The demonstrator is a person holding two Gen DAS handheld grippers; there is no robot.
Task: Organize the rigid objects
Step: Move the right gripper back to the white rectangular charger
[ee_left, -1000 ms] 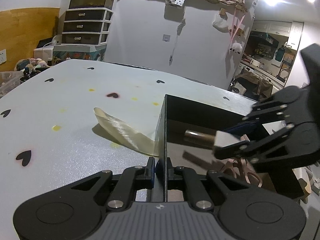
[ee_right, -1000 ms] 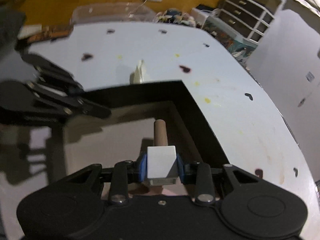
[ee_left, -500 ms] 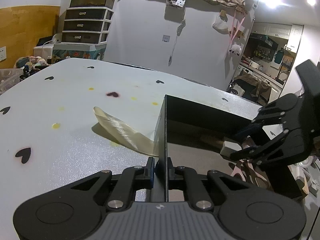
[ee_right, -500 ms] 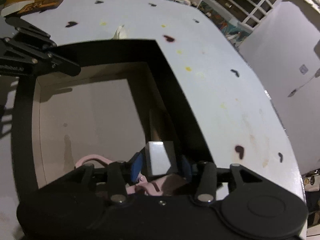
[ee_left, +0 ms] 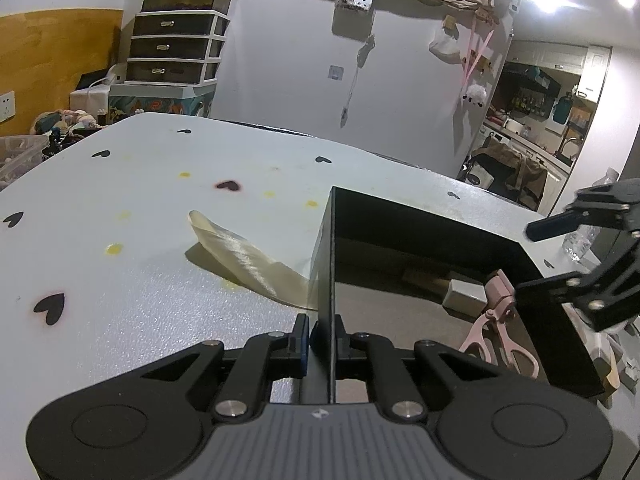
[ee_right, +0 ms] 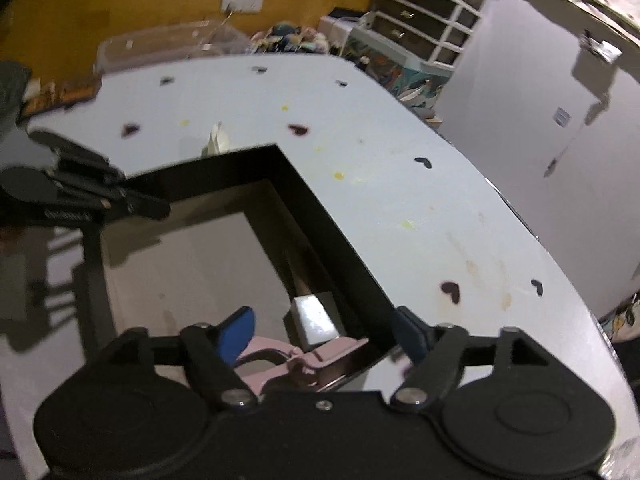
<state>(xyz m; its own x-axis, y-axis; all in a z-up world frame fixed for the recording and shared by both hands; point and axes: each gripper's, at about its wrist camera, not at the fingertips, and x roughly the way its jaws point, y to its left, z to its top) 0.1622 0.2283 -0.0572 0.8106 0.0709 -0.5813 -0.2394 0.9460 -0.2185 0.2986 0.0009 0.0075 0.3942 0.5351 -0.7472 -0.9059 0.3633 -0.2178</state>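
Note:
A black open box (ee_left: pixel 420 224) stands on the pale table (ee_left: pixel 120 300). My left gripper (ee_left: pixel 322 338) is shut on the box's near wall. Inside lie a white block with a brown wooden handle (ee_left: pixel 464 295) and pink scissors (ee_left: pixel 500 340). In the right wrist view the block (ee_right: pixel 316 318) rests free in the box's (ee_right: pixel 332 236) corner beside the scissors (ee_right: pixel 320 356). My right gripper (ee_right: pixel 322 332) hangs above them, its jaws opening with nothing pressed between the pads. It shows at the right (ee_left: pixel 528 262) in the left wrist view.
A cream curved scoop (ee_left: pixel 248 260) lies on the table just left of the box. A clear bottle (ee_left: pixel 580 240) stands past the box's right side. Beyond the far table edge are a drawer unit (ee_left: pixel 176 48) and a clear plastic bin (ee_right: pixel 160 46).
My right gripper carried the white block with its handle down into the box, let it go, then opened wide and drew back and up. The left gripper kept its hold.

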